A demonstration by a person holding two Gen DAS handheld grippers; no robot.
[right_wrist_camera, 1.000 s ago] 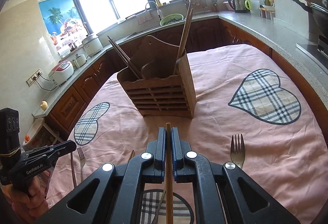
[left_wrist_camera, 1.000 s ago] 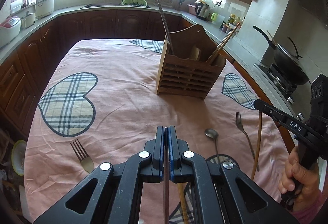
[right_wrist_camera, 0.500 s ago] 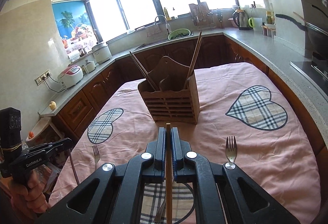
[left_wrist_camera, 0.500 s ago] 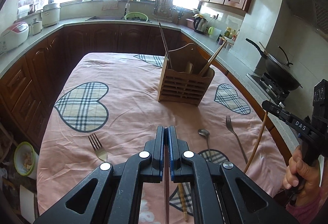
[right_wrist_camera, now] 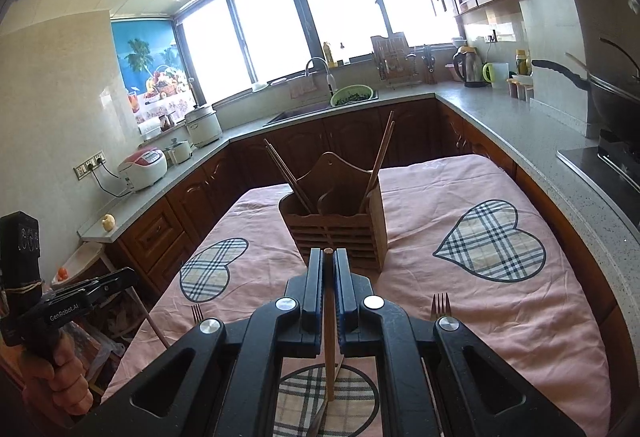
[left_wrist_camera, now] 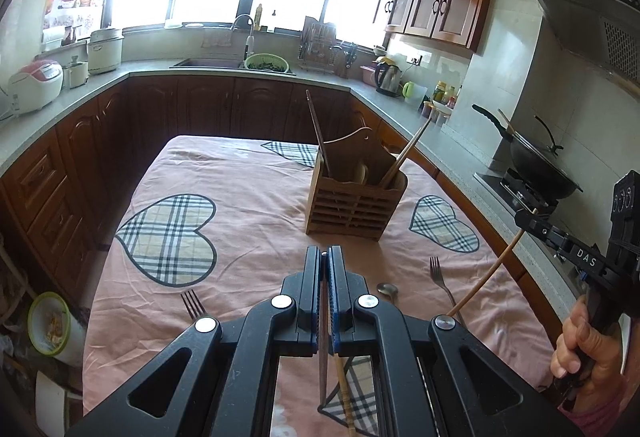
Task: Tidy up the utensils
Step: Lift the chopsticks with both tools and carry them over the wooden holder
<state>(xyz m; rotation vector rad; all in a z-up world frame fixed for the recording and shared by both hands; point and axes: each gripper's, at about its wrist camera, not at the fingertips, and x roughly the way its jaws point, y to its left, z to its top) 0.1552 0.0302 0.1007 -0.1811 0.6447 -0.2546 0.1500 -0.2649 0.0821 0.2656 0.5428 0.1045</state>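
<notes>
The left gripper (left_wrist_camera: 324, 257), marked "GenRobot.AI", clamps a dark chopstick (left_wrist_camera: 322, 349); the right gripper (right_wrist_camera: 328, 252), marked "DAS", clamps a light chopstick (right_wrist_camera: 329, 333) above the bench (right_wrist_camera: 460, 189).

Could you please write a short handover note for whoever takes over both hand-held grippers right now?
Left hand-held gripper: shut on a dark chopstick, raised above the table.
Right hand-held gripper: shut on a light wooden chopstick, also raised.
Wooden utensil holder stands mid-table on the pink cloth; chopsticks already lean in its left and right compartments.
Left to do: drop both held chopsticks into the holder, then collect the two forks, the spoon and another light wooden stick lying on the cloth.
</notes>
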